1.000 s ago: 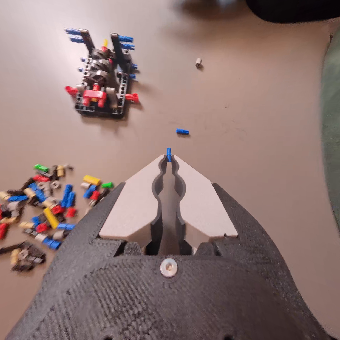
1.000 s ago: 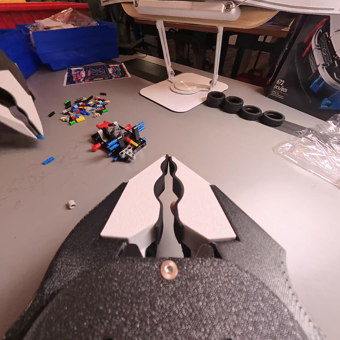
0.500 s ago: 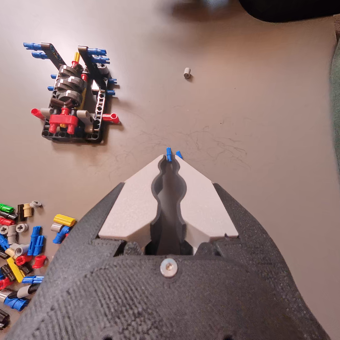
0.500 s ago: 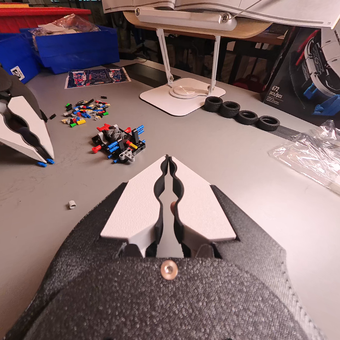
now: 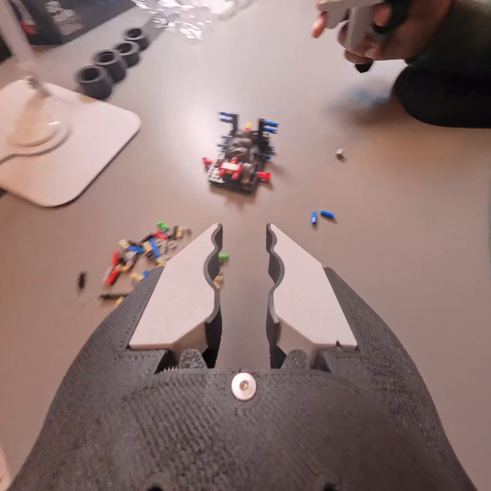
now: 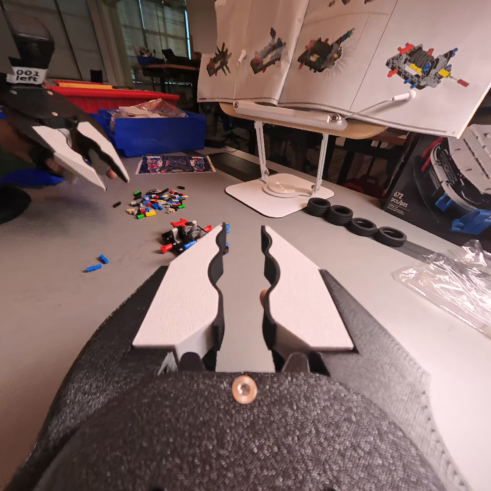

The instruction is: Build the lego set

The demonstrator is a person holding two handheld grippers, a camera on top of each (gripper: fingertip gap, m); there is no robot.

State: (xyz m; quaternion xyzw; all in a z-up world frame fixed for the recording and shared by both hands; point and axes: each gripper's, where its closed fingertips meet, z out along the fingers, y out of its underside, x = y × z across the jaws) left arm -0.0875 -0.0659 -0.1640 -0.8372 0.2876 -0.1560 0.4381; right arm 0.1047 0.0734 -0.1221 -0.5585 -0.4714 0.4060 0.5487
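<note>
In the left wrist view my left gripper (image 5: 244, 230) is spread wide with nothing between its fingers, above the grey table (image 5: 372, 265). The half-built lego assembly (image 5: 240, 156) sits ahead at mid-distance, the loose pile of parts (image 5: 144, 256) near left, and two blue pins (image 5: 322, 215) lie side by side to the right. Four tyres (image 5: 113, 59) line the far left beside the white stand base (image 5: 66, 154). In the right wrist view my right gripper (image 6: 243, 229) also gapes wide and empty; the assembly (image 6: 186, 235) lies just beyond its left finger, the pins (image 6: 97, 264) left of it, the pile (image 6: 158, 200) farther off
</note>
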